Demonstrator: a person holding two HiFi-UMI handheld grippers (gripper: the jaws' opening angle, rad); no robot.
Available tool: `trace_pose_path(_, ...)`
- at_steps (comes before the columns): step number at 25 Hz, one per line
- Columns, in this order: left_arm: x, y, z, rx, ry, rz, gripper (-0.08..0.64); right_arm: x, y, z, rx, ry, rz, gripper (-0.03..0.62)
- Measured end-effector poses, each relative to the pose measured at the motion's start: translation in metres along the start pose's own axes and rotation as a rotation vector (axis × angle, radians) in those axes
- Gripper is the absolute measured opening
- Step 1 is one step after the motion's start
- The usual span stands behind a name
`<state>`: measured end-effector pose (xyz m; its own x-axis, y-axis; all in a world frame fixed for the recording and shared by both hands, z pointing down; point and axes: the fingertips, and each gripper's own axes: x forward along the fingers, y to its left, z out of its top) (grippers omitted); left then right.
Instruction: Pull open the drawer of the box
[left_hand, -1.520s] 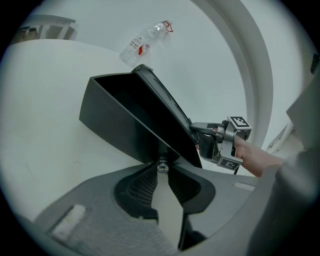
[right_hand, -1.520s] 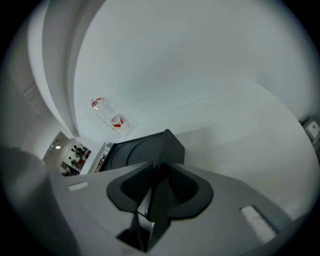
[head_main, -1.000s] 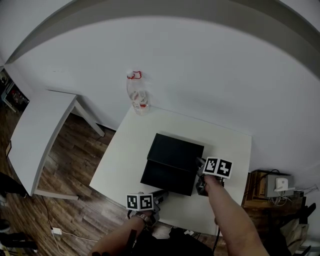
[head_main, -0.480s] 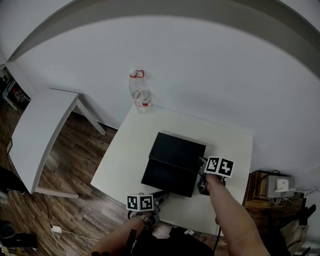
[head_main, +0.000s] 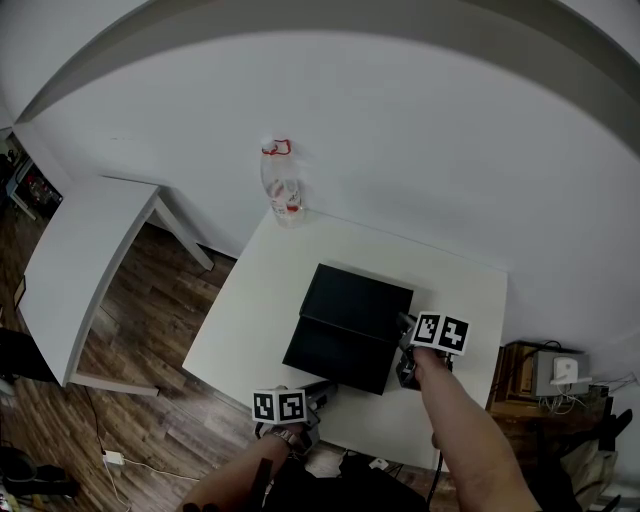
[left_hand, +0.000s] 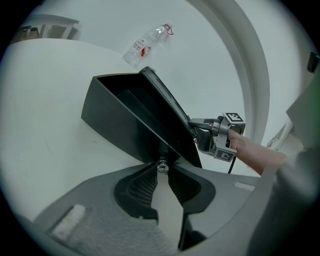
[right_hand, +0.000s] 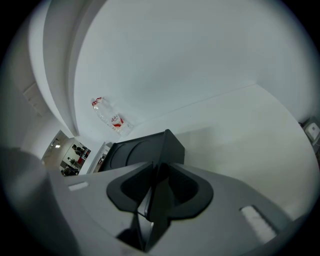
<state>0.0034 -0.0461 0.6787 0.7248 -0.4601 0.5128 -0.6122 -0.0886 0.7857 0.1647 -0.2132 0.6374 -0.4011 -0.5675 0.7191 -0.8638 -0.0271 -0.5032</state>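
A black box (head_main: 358, 296) sits on the white table (head_main: 270, 300). Its drawer (head_main: 332, 352) stands pulled out toward me, and its open inside shows in the left gripper view (left_hand: 122, 107). My left gripper (left_hand: 162, 169) is at the drawer's front, shut on the small metal knob (left_hand: 162, 164). In the head view that gripper (head_main: 322, 386) lies at the table's near edge. My right gripper (right_hand: 159, 172) is shut on a thin edge of the box (right_hand: 135, 152) at its right side. The head view shows it (head_main: 400, 323) against the box's right edge.
A clear plastic bottle (head_main: 282, 190) with a red label stands at the table's far left corner by the wall. A second white table (head_main: 70, 270) is on the left over the wooden floor. A low cabinet with devices and cables (head_main: 545, 375) stands at the right.
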Motion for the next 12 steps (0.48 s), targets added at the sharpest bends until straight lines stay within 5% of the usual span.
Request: trace_pose_path(12, -0.027, -0.014, -0.002, -0.042, -0.085, -0.114, 0.083, 0.0, -0.002, 0.0, 0.006, -0.003, -0.005, 0.106)
